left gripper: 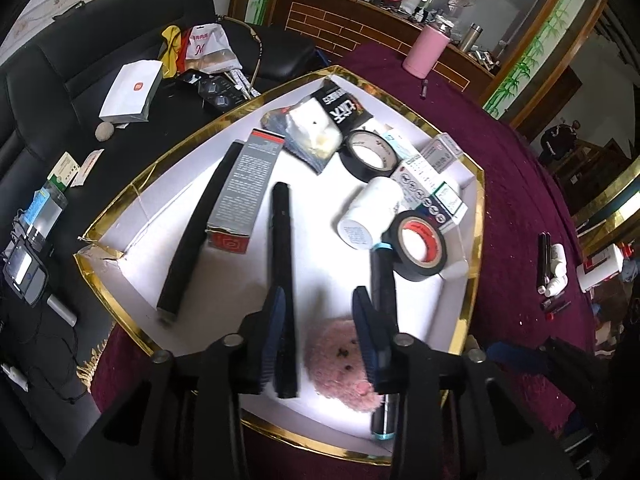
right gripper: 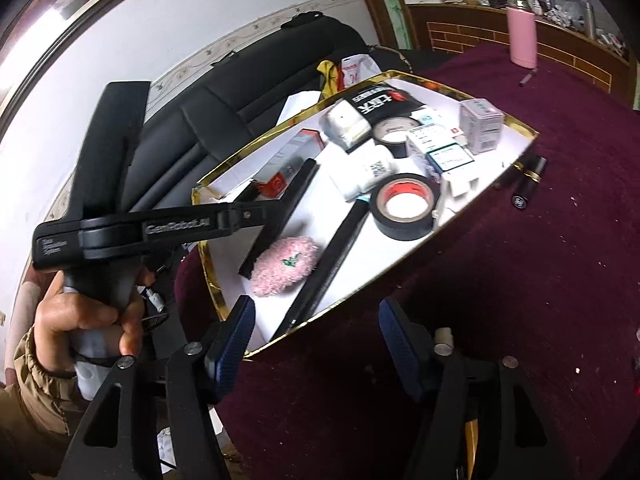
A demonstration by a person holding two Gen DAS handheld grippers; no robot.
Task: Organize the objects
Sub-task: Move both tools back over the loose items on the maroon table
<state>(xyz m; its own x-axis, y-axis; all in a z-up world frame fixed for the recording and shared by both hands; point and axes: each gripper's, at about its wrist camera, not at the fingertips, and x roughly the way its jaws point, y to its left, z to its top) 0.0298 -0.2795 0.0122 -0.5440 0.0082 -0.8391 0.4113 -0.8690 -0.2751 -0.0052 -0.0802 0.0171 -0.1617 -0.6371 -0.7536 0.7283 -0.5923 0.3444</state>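
Left gripper (left gripper: 320, 320) spread above the pink puff (left gripper: 340, 364); right gripper (right gripper: 316, 344) spread, empty. Black pen (left gripper: 282, 264) lies lengthwise, pointing away, in the gold-rimmed tray (left gripper: 120, 280). Tray on maroon cloth (left gripper: 520, 184), black sofa (left gripper: 48, 72) behind.

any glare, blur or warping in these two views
Left wrist view: strong fisheye bends the gold-rimmed tray; the pink fluffy ball between the open left tool is soft with blur. Right wrist view: window glare washes out the upper-left wall; the right tool is slightly blurred.
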